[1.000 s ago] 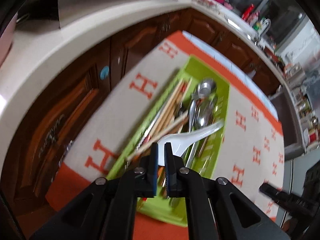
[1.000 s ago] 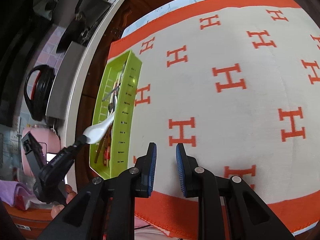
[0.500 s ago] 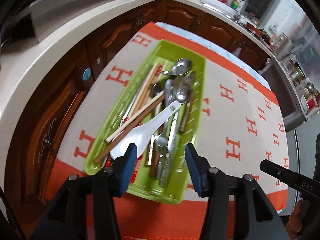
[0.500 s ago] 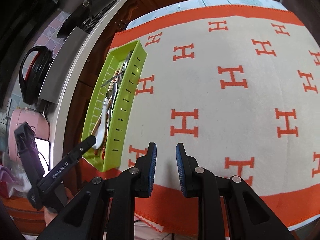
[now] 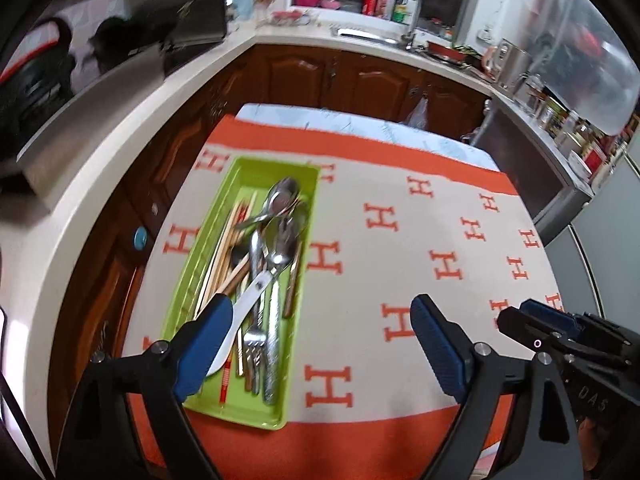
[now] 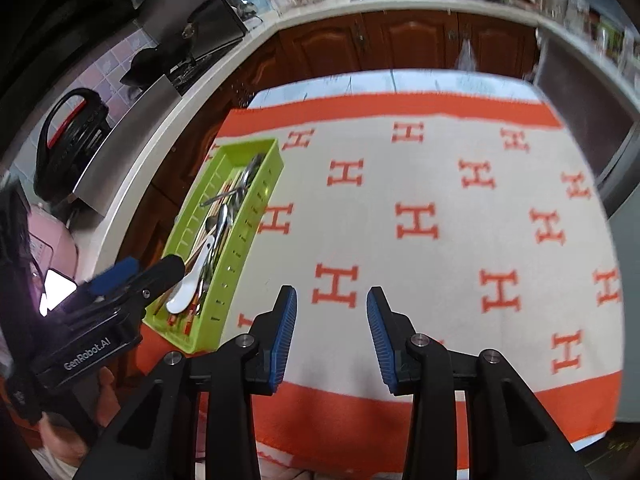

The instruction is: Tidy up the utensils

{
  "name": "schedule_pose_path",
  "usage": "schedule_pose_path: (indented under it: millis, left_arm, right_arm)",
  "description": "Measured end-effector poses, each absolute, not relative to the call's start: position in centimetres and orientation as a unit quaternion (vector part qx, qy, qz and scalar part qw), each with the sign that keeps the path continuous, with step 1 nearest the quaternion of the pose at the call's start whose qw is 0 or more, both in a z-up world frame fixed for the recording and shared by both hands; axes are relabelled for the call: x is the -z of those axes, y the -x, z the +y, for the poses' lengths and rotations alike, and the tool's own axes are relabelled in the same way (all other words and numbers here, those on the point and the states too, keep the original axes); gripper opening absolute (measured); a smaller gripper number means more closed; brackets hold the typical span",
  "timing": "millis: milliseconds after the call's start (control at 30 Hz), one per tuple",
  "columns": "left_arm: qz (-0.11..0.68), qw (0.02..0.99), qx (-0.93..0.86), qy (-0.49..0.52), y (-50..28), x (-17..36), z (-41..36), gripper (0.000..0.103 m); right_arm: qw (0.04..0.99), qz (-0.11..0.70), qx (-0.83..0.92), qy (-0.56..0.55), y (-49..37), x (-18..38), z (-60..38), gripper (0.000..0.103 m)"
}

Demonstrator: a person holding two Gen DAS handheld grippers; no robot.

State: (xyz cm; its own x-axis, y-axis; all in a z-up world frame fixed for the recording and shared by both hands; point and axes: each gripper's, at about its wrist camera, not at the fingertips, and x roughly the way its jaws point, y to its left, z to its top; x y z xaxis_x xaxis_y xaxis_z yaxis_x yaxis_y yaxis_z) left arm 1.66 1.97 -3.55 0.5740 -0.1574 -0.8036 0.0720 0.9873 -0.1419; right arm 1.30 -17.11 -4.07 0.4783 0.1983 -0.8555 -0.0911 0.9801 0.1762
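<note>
Your left tongs [image 5: 320, 344] were spreading wide with nothing pinched between them, and your right tongs [image 6: 332, 336] were also opening, empty, over bare cloth. Everything below is placed against the long lime-green plastic tray [image 5: 182, 280].

The utensils lay inside that tray: the white plastic spoon [image 5: 244, 308] slanted across the near end on top of the pile, the bundle of pale wooden chopsticks [image 5: 226, 248] along the tray's left wall, and the shiny steel spoons [image 5: 280, 208] heaped toward its far end, with a steel fork [image 5: 254, 340] near the front. The tray itself sat on the cream cloth with orange H marks [image 5: 400, 248], close to that cloth's left edge on the counter.

Risks, as I judged them:
- The white spoon rested loosely on the heap, so a brush from your left tongs could have tipped it over the tray's near rim.
- The steel spoons were interlocked; pulling 1 could have dragged others out.
- The tray looked light, so a snagged utensil might have slid it toward the cloth's left edge and off the counter.
</note>
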Motion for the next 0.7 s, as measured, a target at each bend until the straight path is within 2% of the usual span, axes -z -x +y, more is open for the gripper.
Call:
schedule_pose_path:
  millis: [67, 100, 167, 233, 467, 700]
  left_arm:
    - [0.449, 0.89, 0.069, 0.041, -1.8, 2.5, 1.1, 0.091]
    - [0.447, 0.891, 0.069, 0.04, -1.9, 2.2, 0.9, 0.095]
    - [0.443, 0.893, 0.067, 0.044, -1.9, 1.5, 0.4, 0.101]
    - [0.433, 0.898, 0.063, 0.048, -1.8, 0.6, 0.1, 0.101]
    - [0.424, 0.904, 0.042, 0.042, -1.2, -0.4, -0.8, 0.101]
    - [0.424, 0.904, 0.03, 0.038, -0.3, 0.0, -1.3, 0.102]
  right_arm:
    - [0.868, 0.488, -0.082, -0.038, -1.0, 2.5, -16.8, 0.038]
    - [0.874, 0.478, -0.079, -0.034, -0.9, 1.8, -16.8, 0.039]
    - [0.886, 0.456, -0.072, -0.026, -0.6, 0.2, -16.9, 0.053]
    - [0.898, 0.435, -0.061, -0.023, -0.3, -1.2, -17.3, 0.058]
    - [0.909, 0.412, -0.063, -0.033, 0.5, -3.9, -18.3, 0.058]
    - [0.905, 0.418, -0.059, -0.047, 1.7, -3.7, -18.9, 0.059]
